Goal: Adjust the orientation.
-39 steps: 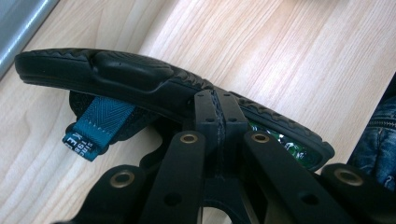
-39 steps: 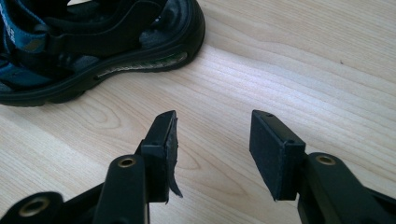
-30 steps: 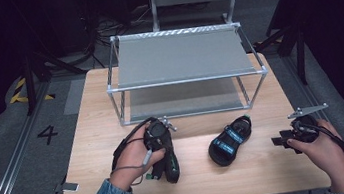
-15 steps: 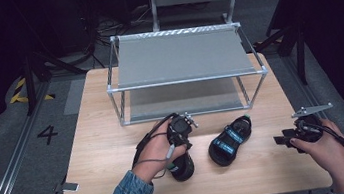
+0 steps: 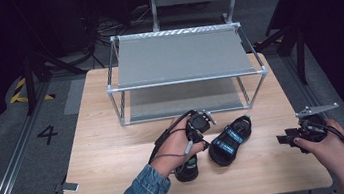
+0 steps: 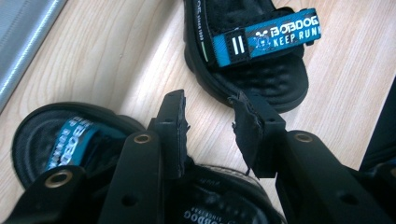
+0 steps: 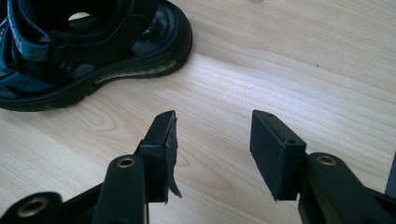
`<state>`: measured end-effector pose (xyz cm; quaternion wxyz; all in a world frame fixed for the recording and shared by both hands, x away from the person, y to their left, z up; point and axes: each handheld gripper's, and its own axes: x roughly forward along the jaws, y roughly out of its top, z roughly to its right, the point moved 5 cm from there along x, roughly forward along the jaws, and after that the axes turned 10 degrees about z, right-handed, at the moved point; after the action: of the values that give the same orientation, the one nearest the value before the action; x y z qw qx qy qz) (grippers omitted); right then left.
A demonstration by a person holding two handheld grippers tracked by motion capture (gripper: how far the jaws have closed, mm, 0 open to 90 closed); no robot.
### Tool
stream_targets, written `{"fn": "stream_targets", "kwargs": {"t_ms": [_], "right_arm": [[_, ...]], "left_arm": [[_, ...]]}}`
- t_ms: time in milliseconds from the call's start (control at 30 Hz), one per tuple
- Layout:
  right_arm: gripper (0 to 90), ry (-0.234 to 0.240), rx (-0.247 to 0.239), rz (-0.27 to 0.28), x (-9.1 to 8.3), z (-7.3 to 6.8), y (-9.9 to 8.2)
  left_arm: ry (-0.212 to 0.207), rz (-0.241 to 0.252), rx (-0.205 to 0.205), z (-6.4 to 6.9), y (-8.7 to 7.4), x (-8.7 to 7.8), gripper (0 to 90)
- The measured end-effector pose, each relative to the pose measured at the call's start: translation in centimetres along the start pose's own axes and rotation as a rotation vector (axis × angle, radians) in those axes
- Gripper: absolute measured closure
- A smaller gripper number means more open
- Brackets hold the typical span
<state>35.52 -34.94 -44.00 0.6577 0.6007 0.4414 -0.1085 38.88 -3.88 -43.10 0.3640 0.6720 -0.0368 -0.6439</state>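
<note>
Your left gripper [image 6: 208,123] has carried its black sandal [image 5: 187,168] rightward beside the other sandal [image 5: 230,140]; its jaws have just been opening, now apart above the padded footbed. Your hand hides much of that sandal. Your right gripper [image 7: 212,149] gapes, empty, over pale grained wooden table [image 5: 112,155].

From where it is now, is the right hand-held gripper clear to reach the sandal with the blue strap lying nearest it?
Probably yes: the right hand-held gripper stands open, with bare tabletop between it and that sandal.
</note>
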Motion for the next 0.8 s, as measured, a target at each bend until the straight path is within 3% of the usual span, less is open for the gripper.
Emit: {"fn": "stream_targets", "kwargs": {"t_ms": [167,333,433,567,633,700,800], "right_arm": [[51.9,-0.002,0.004,0.004,-0.2,0.1,0.0],[51.0,-0.005,0.006,0.009,-0.2,0.1,0.1],[51.0,-0.006,0.005,0.011,-0.3,0.2,0.1],[50.6,-0.006,0.004,0.008,-0.1,0.2,0.1],[50.4,-0.005,0.002,0.009,0.0,0.1,0.1],[50.3,-0.007,0.004,0.008,0.0,0.1,0.0],[50.2,-0.007,0.003,0.006,0.0,0.2,0.0]], "left_arm": [[0.015,0.042,-0.008,-0.2,-0.2,-1.5,58.3],[0.070,0.070,0.004,-0.8,-1.0,-3.9,44.7],[0.113,0.072,-0.018,-1.6,-1.9,-5.0,40.7],[0.126,0.020,-0.068,-2.8,-3.2,-4.7,37.2],[0.127,0.022,-0.072,-2.9,-3.4,-4.5,36.9],[0.106,0.003,-0.105,-3.2,-4.1,-3.9,37.0],[0.098,-0.022,-0.121,-3.3,-4.5,-3.4,38.3]]}}
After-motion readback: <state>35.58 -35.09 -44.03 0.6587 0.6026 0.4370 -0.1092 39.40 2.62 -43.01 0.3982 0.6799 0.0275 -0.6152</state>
